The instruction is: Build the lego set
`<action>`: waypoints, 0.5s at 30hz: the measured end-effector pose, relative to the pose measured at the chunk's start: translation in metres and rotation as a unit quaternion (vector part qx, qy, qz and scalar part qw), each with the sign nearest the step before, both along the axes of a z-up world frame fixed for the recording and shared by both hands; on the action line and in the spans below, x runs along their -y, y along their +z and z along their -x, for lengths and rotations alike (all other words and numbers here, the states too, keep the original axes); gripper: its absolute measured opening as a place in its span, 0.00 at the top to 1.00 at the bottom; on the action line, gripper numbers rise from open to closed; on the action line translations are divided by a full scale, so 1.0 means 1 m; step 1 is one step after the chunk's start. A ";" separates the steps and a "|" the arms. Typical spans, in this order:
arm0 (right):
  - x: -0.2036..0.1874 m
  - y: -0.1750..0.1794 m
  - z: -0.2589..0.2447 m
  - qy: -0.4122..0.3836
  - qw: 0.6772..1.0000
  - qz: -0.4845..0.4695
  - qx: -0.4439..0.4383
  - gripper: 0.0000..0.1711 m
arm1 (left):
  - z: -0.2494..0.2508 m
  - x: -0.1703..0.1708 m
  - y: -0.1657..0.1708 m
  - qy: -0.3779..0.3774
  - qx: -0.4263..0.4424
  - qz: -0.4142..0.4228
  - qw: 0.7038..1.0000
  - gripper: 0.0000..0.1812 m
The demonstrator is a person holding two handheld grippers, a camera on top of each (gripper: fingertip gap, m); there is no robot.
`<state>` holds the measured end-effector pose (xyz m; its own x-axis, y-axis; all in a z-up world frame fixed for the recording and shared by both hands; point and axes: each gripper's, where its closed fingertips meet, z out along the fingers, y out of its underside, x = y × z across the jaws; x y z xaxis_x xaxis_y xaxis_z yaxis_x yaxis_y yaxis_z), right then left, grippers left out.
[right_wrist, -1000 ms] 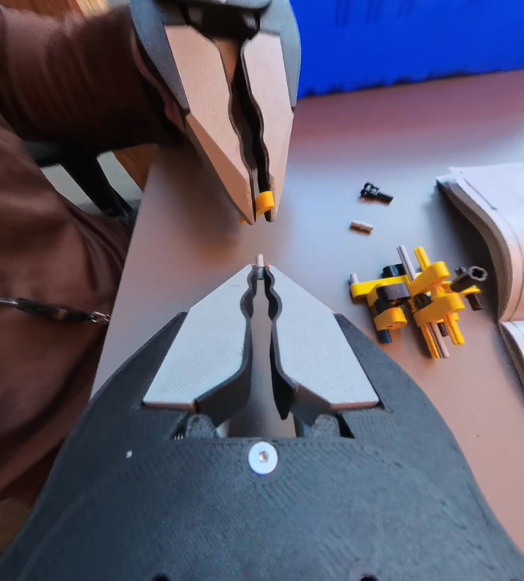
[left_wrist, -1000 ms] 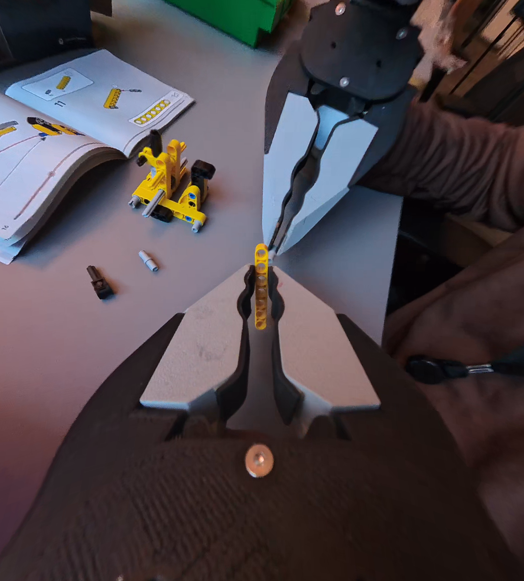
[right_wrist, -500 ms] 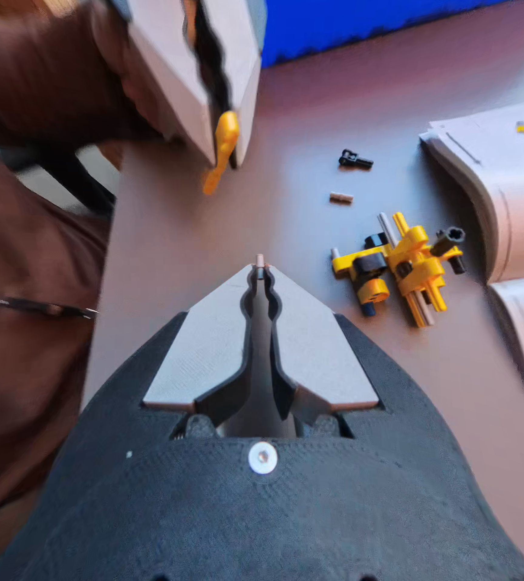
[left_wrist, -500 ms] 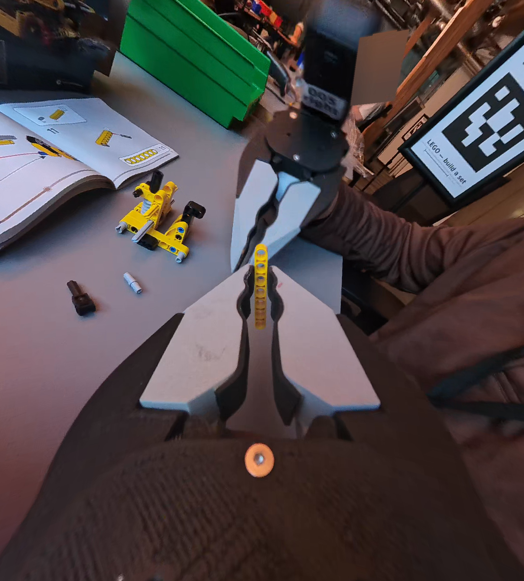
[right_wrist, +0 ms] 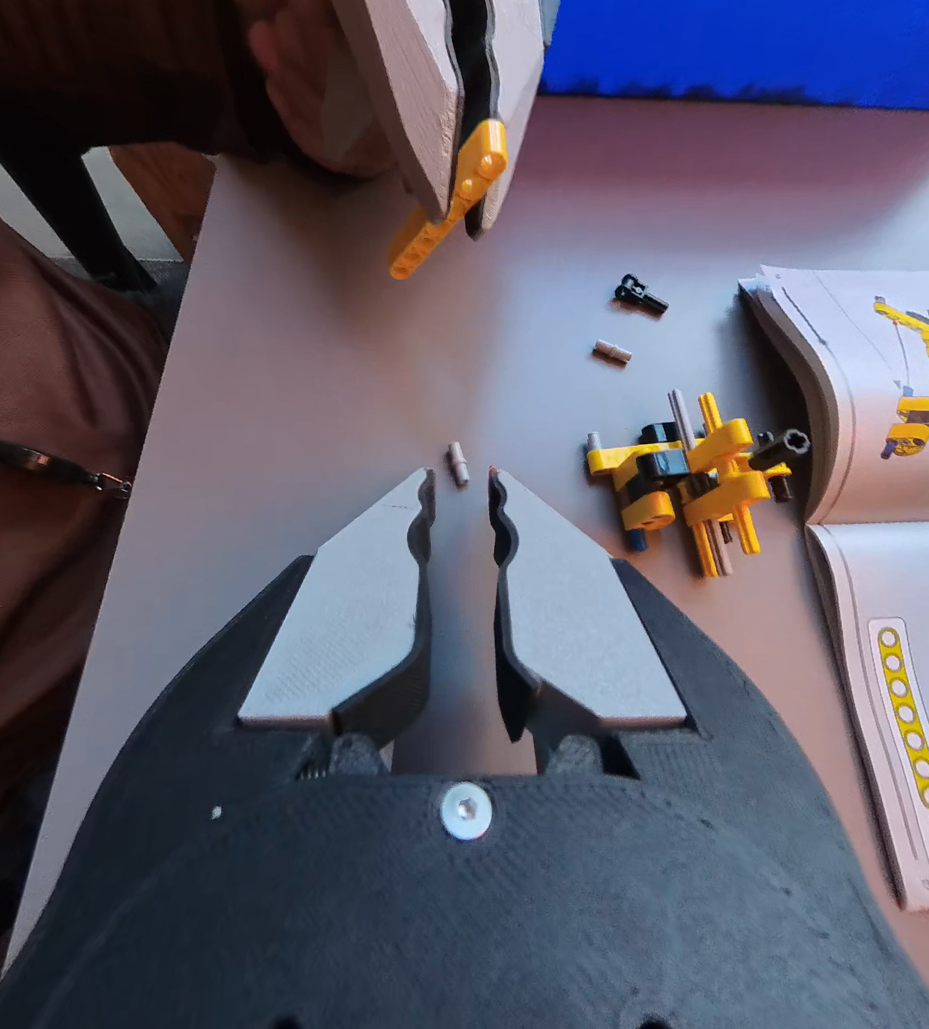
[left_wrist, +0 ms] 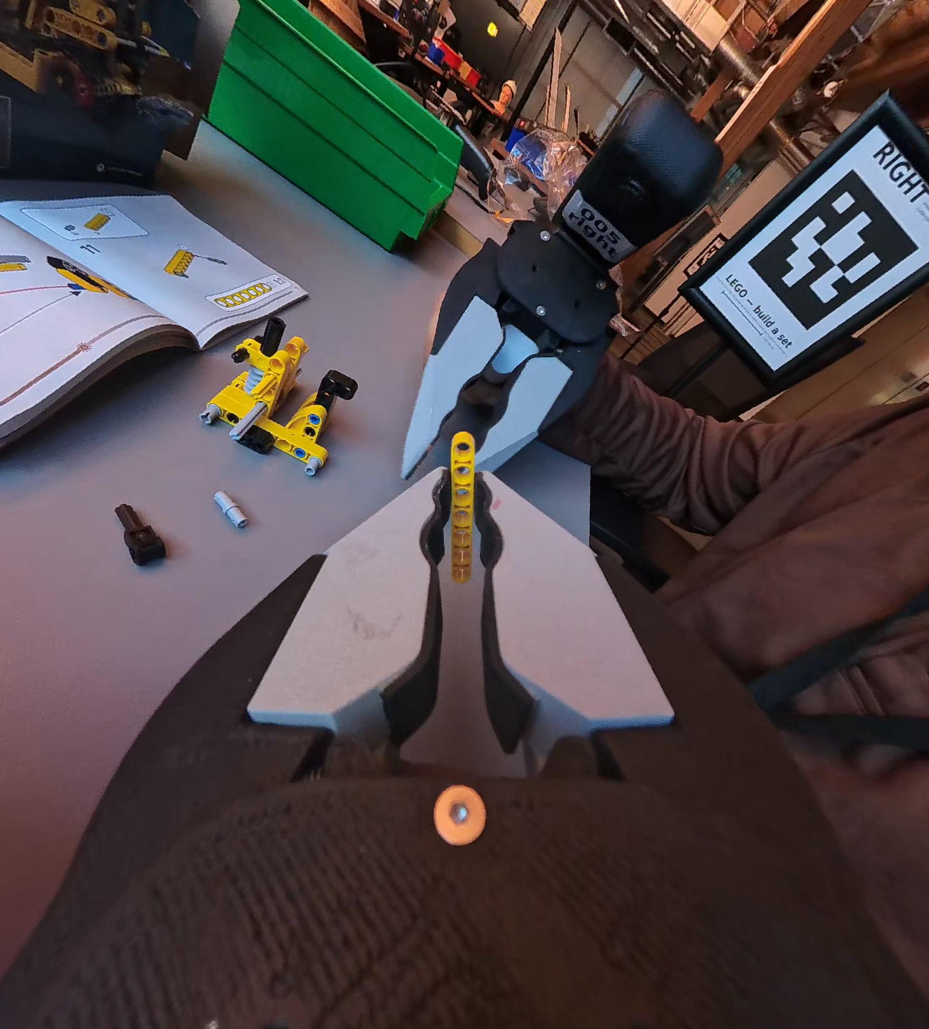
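Observation:
My left gripper (left_wrist: 461,484) is shut on a yellow beam with holes (left_wrist: 462,501), held upright above the grey table (left_wrist: 33,640). In the right wrist view the left gripper (right_wrist: 459,217) hangs at the top with the beam (right_wrist: 440,217) sticking out at a slant. My right gripper (right_wrist: 461,473) is open and empty, with a small grey pin (right_wrist: 457,463) loose just beyond its fingertips. The right gripper (left_wrist: 442,468) also shows behind the beam in the left wrist view. The part-built yellow model (left_wrist: 272,401) (right_wrist: 685,479) lies on the table.
A black pin (left_wrist: 139,534) (right_wrist: 640,295) and another grey pin (left_wrist: 231,508) (right_wrist: 611,352) lie near the model. The open instruction booklet (left_wrist: 61,289) (right_wrist: 896,445) is beside it. A green bin (left_wrist: 328,122), the set's box (left_wrist: 33,72) and a framed sign (left_wrist: 841,250) stand behind. A person's brown sleeve (left_wrist: 701,456) is at the table edge. The left gripper's tips are roughly 8 cm from the right gripper's.
My right gripper has opened and let go of the small grey pin it held. The left gripper with the yellow beam has risen and moved away from the right gripper's tips.

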<state>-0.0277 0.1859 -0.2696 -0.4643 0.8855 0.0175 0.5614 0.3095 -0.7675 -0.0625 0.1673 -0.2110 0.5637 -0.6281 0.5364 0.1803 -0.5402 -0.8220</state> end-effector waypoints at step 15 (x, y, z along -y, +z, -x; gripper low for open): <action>0.014 0.023 0.022 -0.019 0.995 0.083 -0.045 0.99 | -0.006 -0.002 -0.013 -0.012 -0.024 0.036 0.999 0.97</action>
